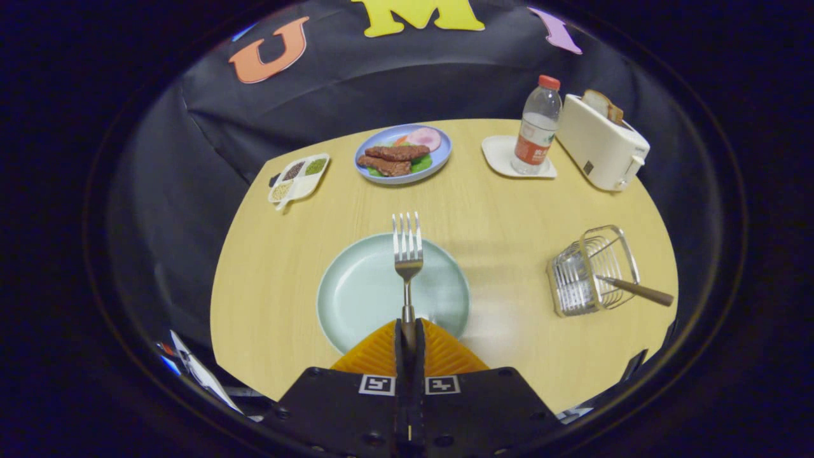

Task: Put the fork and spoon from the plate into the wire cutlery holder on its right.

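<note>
Fork (407, 254) is standing out straight ahead of the gripper (408, 331), and the two fingers are pressing together on the lower end of its handle, so the gripper is pinching it. The tines are pointing away, toward the far side of the desk (509, 210), and the head of the fork is showing over the pale green plate (362, 292); whether it is touching the plate I cannot tell. The plate is lying near the front edge of the desk, just ahead of the fingers.

To the right of the plate, near the right edge of the desk, the wire cutlery holder (594, 270) is sitting. A utensil with a brown handle (639, 291) is leaning out of it toward the right; its other end is hidden inside the wires, so I cannot say if it is the spoon.

Along the far edge a blue plate with meat and ham (402, 154) is resting, with a small divided tray of grains (299, 179) near the far left corner. Toward the far right corner a water bottle (537, 127) is standing upright on a white coaster (502, 156), just beside a white toaster (603, 147) with bread in its slot.
</note>
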A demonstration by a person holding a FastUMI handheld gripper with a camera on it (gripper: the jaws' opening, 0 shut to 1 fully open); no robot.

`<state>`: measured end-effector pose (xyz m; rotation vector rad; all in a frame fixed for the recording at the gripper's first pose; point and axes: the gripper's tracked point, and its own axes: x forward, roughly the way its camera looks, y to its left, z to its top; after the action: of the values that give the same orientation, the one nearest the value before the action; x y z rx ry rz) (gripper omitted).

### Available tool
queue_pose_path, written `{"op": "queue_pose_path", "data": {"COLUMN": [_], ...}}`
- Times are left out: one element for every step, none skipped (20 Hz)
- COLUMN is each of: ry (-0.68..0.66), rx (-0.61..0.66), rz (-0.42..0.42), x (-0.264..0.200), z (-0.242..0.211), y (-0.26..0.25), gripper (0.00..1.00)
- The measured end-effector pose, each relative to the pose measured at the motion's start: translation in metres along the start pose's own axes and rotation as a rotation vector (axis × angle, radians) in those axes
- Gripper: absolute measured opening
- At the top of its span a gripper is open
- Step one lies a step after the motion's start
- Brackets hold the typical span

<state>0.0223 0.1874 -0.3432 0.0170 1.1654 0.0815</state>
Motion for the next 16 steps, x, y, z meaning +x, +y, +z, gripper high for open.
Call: {"op": "queue_pose_path", "data": {"ry": [-0.011, -0.020, -0.027, -0.029, -0.026, -0.023, -0.016, -0.006, 0.002, 0.008, 0.012, 0.020, 0.035, 0.043, 0.059, 0.079], "rx": [-0.018, -0.032, -0.041, -0.051, -0.059, -0.063, -0.065, -0.065, -0.069, -0.078, -0.093, -0.107, -0.117, -0.123, -0.120, -0.119], "rz": [-0.004, -0.005, -0.003, -0.001, 0.004, 0.005, 0.005, 0.005, -0.002, -0.004, -0.007, -0.019, -0.022, -0.021, -0.024, -0.018], "x": [-0.007, -0.014, -0.021, -0.026, -0.032, -0.036, -0.041, -0.045, -0.050, -0.056, -0.061, -0.067, -0.071, -0.075, -0.079, -0.081], "z": [0.005, 0.007, 0.010, 0.012, 0.013, 0.015, 0.016, 0.017, 0.020, 0.020, 0.024, 0.026, 0.026, 0.027, 0.028, 0.026], "y": [-0.010, -0.021, -0.029, -0.038, -0.047, -0.058, -0.069, -0.081, -0.093, -0.104, -0.116, -0.129, -0.140, -0.149, -0.158, -0.166], "gripper": [0.02, 0.02, 0.02, 0.02, 0.02, 0.02, 0.02, 0.02, 0.02, 0.02, 0.02, 0.02, 0.03, 0.04, 0.05, 0.04]}}
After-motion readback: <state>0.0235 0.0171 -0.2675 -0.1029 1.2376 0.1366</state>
